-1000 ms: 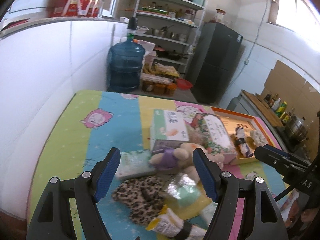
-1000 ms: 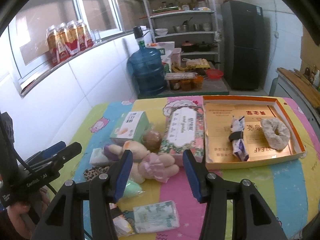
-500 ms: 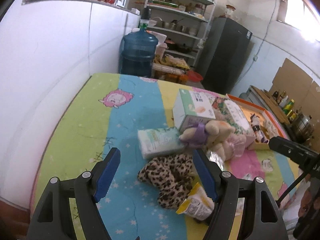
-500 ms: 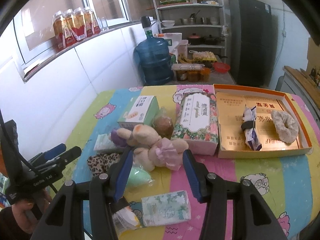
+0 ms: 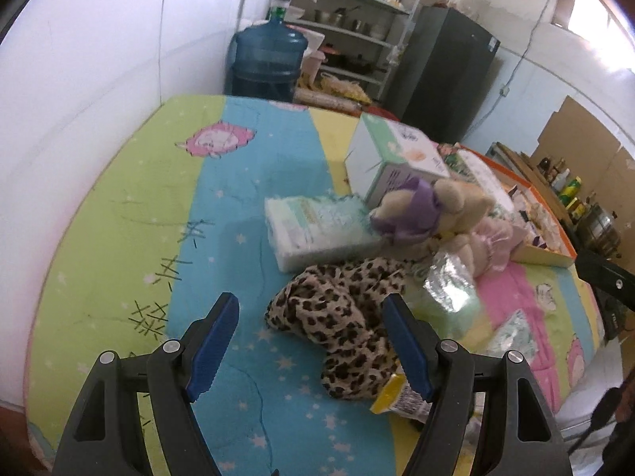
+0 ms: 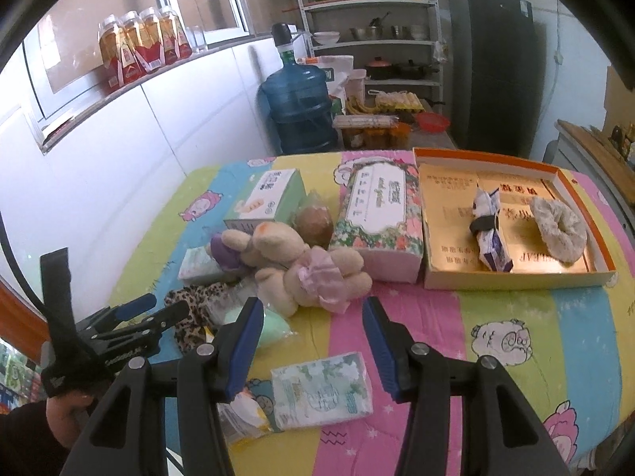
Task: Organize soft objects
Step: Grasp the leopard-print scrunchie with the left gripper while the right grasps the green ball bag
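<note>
You are holding both grippers over a table covered in a striped cartoon cloth point(image 6: 516, 317), and the plush bunny point(image 6: 301, 265) in the middle of the clutter is serving here as the landmark.

Your left gripper point(image 5: 309, 341) is hanging with its blue pads wide apart and gripping nothing — the leopard-print fabric point(image 5: 341, 317) is lying crumpled on the cloth between and just beyond the pads, in front of the bunny point(image 5: 432, 210) from your side. A wrapped tissue pack point(image 5: 317, 230) is touching the bunny's purple ear, and a green-and-white box point(image 5: 393, 158) is standing just behind the bunny.

Your right gripper point(image 6: 313, 337) is also standing about half open and empty, hovering in front of the bunny's pink skirt. A second tissue pack point(image 6: 321, 390) is lying flat below the jaws, nearer to you than the bunny. A pale green packet in clear wrap point(image 6: 274, 327) is sitting beside the bunny's feet. A floral tissue box point(image 6: 377, 218) is touching the bunny on its right, and further right again an orange-rimmed tray point(image 6: 516, 277) is holding a fuzzy grey scrunchie point(image 6: 559, 230) and a small banded packet point(image 6: 490, 234).
</note>
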The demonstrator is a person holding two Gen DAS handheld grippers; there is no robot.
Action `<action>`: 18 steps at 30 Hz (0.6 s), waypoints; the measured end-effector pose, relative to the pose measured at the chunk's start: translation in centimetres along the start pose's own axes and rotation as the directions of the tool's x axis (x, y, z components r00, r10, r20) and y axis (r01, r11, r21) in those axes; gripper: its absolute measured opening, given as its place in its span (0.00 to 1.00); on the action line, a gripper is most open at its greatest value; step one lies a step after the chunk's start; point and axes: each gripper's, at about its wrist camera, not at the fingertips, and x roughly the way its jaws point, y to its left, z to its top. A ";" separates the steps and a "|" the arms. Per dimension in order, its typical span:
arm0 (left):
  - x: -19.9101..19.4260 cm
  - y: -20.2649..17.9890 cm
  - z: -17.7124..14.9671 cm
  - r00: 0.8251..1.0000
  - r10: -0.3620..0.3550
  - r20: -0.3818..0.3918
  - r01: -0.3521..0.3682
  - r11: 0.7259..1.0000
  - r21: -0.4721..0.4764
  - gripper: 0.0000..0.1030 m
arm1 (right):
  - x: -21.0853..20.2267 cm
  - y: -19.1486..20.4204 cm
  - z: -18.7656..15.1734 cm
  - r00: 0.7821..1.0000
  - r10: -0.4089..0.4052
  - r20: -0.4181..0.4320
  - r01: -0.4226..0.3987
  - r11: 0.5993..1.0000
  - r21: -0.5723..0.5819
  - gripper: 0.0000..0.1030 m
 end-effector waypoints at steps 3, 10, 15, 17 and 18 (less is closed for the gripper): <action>0.9 0.4 -0.2 1.000 -0.007 -0.020 0.007 1.000 -0.011 0.74 | 0.5 -0.2 -0.5 1.000 0.002 -0.027 -0.002 1.000 0.010 0.50; 2.2 0.9 -0.8 0.998 -0.042 -0.046 0.041 0.999 -0.036 0.57 | 2.0 0.7 -1.0 0.993 0.092 -0.076 -0.091 0.996 0.014 0.50; 2.5 0.8 -0.6 0.997 -0.060 -0.050 0.059 0.998 -0.029 0.23 | 4.0 2.8 -1.2 0.985 0.126 -0.118 -0.132 0.990 -0.044 0.51; 2.4 0.8 -0.7 0.997 -0.069 -0.042 0.068 0.997 -0.030 0.15 | 4.8 3.4 -1.3 0.984 0.119 -0.131 -0.128 0.990 -0.065 0.56; 2.2 0.8 -0.7 0.997 -0.068 -0.033 0.067 0.998 -0.021 0.15 | 5.1 3.6 -1.3 0.984 0.117 -0.137 -0.128 0.989 -0.072 0.59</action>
